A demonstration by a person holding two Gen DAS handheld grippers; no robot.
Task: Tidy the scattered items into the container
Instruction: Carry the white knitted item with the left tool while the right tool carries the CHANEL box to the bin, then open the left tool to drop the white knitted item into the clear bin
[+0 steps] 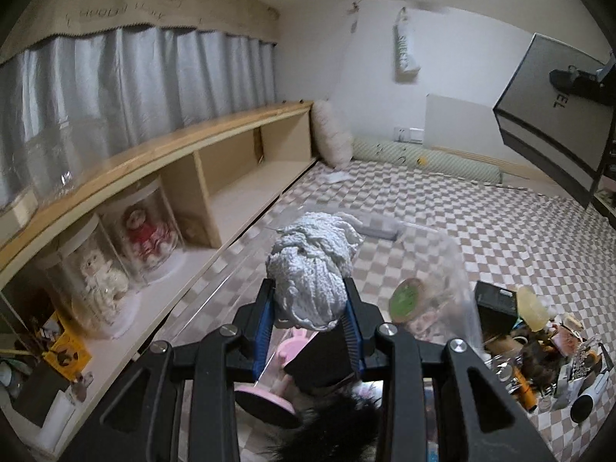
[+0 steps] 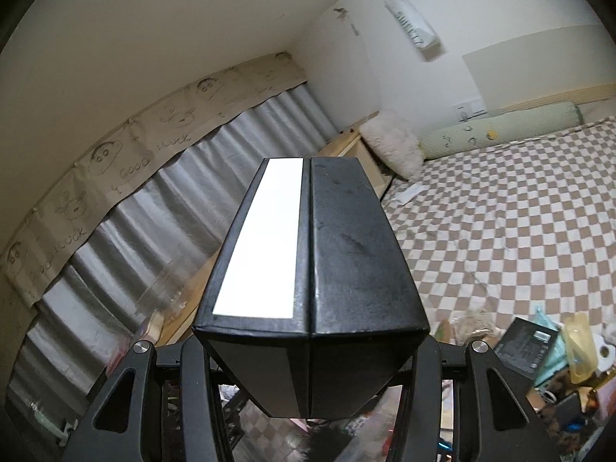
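Left wrist view: the left gripper (image 1: 310, 317) has its blue-padded jaws pinching a bundle of white knitted yarn (image 1: 312, 269), which bulges up above the fingers.
Below the yarn: a clear container (image 1: 458, 269) with see-through walls sits under and ahead of the gripper; inside show a pink toy (image 1: 290, 348), a dark block and a round green-topped lid (image 1: 405, 299) (contents partly hidden by the gripper).
Bed surface: a brown-and-white checked sheet (image 1: 481, 215) spreads ahead.
Scattered pile: a heap of small items (image 1: 539, 354) lies on the sheet at the right, just beside the container.
Shelf: a wooden shelf (image 1: 215, 161) runs along the left, holding two dolls in clear cylinders (image 1: 115, 265).
Right wrist view: the right gripper (image 2: 310, 377) has its jaws clamped on a black box (image 2: 319, 269) with a white panel on top; the box juts forward, raised above the sheet.
Same box seen from the left: the black box appears at the upper right, held in the air well above the pile.
Pillows: a fluffy white pillow (image 2: 392, 142) and a green bolster (image 2: 500, 127) lie at the far end.
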